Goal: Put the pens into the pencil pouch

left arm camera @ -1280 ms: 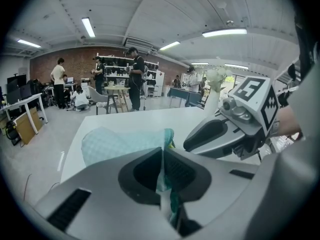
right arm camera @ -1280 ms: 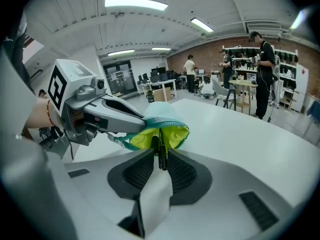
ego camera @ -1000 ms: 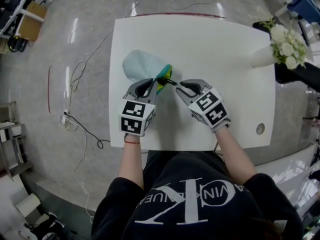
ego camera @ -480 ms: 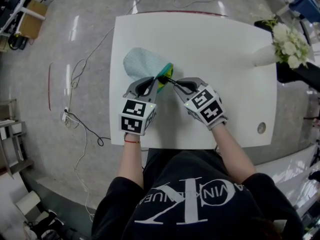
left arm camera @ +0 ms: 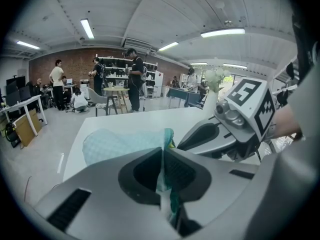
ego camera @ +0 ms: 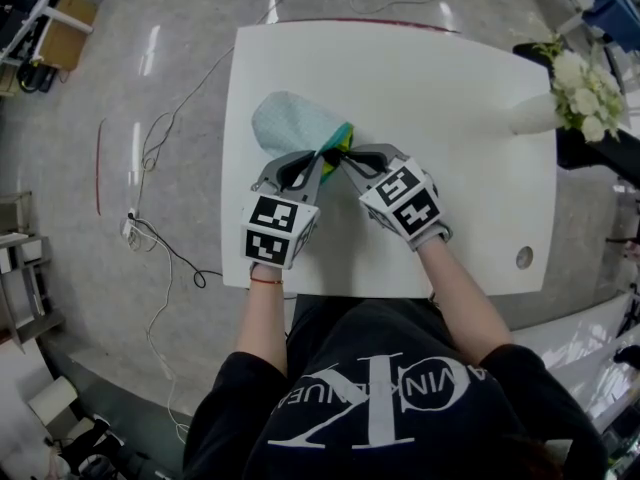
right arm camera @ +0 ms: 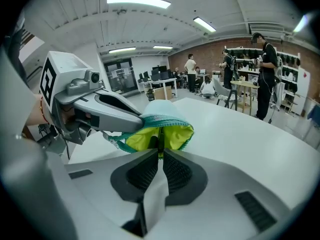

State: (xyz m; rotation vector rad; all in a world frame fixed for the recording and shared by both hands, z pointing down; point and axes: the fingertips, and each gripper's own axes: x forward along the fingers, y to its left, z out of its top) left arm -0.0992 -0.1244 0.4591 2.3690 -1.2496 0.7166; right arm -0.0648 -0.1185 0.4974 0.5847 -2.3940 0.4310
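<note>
Now, at the near part of the tabletop (ego camera: 440, 98), the two tools sit side by side, almost touching at their tips. The left hand-held gripper (left arm camera: 162, 151) has its jaws pressed together on the teal rim of the pencil pouch (ego camera: 290, 123), pinching the near-left lip and keeping the mouth open. Just to its right, the right hand-held gripper (right arm camera: 161, 154) has just been closing its jaws. They now stand nearly together, with a thin dark pen (right arm camera: 158, 142) caught at their tips.

The pen's long axis carries straight on from that gripper's own line, near-right to far-left. Its far end is already inside the yellow-lined opening, though I cannot tell how deep it reaches. So the pouch lies directly ahead of the right tool, far and slightly left, with its mouth facing the tips and its pale body stretching away to the far left.

The right hand is the one lined up with the opening, and the left only braces it. I judge the coming move to be a push along that same axis. The held lip seems the likeliest place for the pen to catch if the line drifts left.
</note>
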